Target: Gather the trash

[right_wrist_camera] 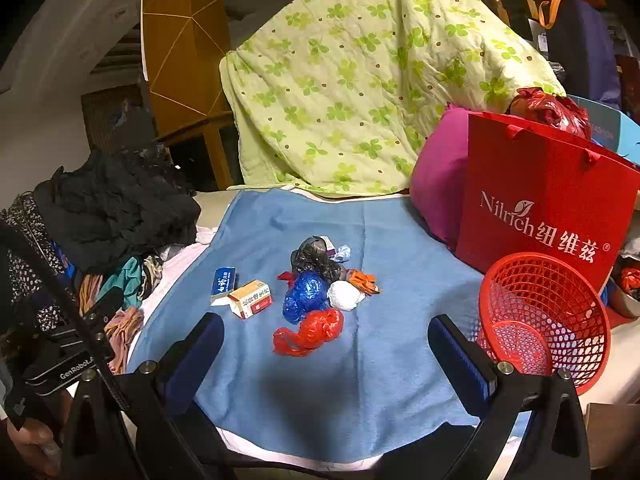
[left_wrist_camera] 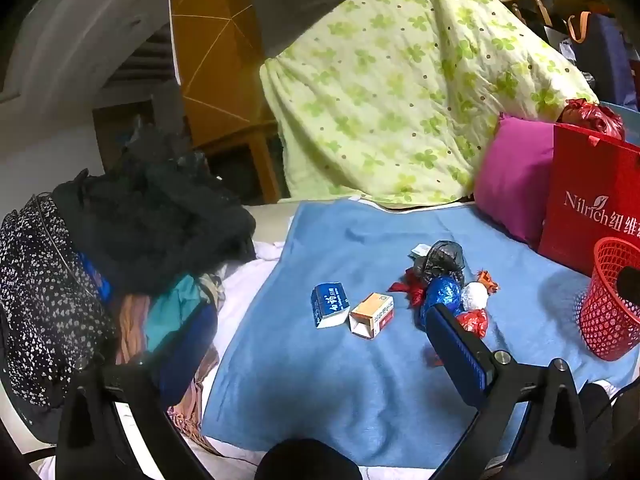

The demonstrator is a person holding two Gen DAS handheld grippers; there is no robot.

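Trash (right_wrist_camera: 316,292) lies bunched mid-frame on the blue towel (right_wrist_camera: 400,360), near the red basket (right_wrist_camera: 560,280) at right for short drops; right gripper (right_wrist_camera: 326,344) and left gripper (left_wrist_camera: 316,356) hang wide, empty.

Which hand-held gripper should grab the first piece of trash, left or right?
Probably right. The right hand-held gripper is open, with the red plastic bag just ahead between its fingers, and the red basket beside it. The left hand-held gripper, also open, faces the two cartons, farther from the basket.

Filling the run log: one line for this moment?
phase: start | left tool: open, empty | right tool: open, empty | trash: on blue towel | red basket: empty
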